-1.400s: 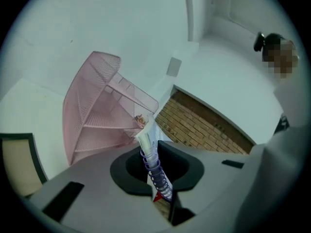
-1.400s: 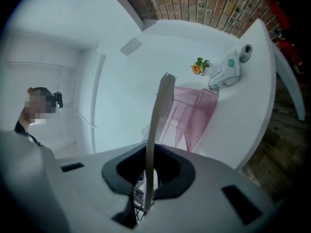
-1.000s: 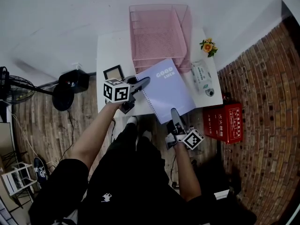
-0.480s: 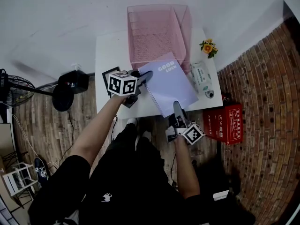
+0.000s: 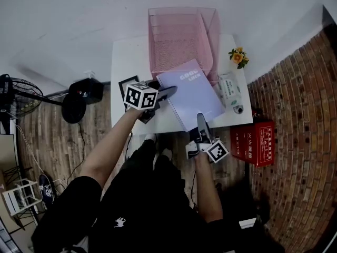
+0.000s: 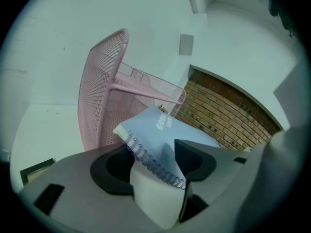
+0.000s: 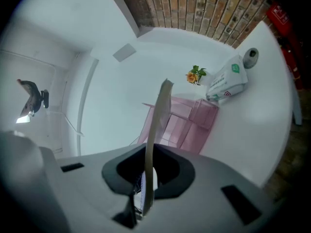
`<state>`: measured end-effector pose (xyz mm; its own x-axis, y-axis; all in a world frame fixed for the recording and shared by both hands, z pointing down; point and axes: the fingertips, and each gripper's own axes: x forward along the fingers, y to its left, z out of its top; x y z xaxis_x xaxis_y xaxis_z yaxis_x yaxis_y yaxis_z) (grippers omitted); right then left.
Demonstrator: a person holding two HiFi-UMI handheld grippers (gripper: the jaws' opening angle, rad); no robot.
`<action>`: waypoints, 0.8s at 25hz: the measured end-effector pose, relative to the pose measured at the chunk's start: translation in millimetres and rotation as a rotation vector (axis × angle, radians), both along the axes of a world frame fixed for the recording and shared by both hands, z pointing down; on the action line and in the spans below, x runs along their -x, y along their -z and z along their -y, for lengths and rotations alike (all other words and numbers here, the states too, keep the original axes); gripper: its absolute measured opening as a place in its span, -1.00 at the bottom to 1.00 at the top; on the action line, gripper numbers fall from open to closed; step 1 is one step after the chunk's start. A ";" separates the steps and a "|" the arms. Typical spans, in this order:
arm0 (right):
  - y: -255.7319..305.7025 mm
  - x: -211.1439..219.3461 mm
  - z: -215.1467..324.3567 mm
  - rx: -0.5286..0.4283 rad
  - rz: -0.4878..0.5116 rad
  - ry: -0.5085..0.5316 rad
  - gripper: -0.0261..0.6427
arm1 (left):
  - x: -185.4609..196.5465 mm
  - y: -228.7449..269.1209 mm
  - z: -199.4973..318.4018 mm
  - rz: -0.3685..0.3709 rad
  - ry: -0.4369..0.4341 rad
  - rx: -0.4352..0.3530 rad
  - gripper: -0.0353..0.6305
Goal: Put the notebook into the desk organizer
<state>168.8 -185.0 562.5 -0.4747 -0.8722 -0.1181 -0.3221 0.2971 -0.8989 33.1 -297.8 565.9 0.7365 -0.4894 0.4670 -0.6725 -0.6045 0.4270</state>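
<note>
With the left gripper (image 5: 167,93) opening its jaws around the 9 o'clock spiral edge of the notebook (image 5: 192,93), only the right gripper (image 5: 200,121), clamped at 6 o'clock, holds it against the front of the pink desk organizer (image 5: 179,41), so it may twist and snag.

The right hand-held gripper (image 5: 200,119) looks like matt grey plastic, with darker, duller pads (image 7: 170,171) at its jaws. The notebook (image 5: 192,94) in them has a smooth, matt card cover, paper leaves and a shiny wire spiral (image 6: 155,165). Ahead of that gripper, the desk organizer (image 5: 181,41) is fine pink metal mesh, faintly glossy, on a smooth white counter (image 5: 129,62). To its right, a tissue pack (image 5: 229,88) wears glossy plastic film. Further right, the brickwork (image 5: 295,104) is rough.
</note>
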 end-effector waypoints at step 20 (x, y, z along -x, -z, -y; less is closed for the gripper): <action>-4.9 30.8 23.8 0.056 0.142 -0.166 -0.83 | 44.3 -0.5 -46.2 0.128 0.047 -0.064 -0.47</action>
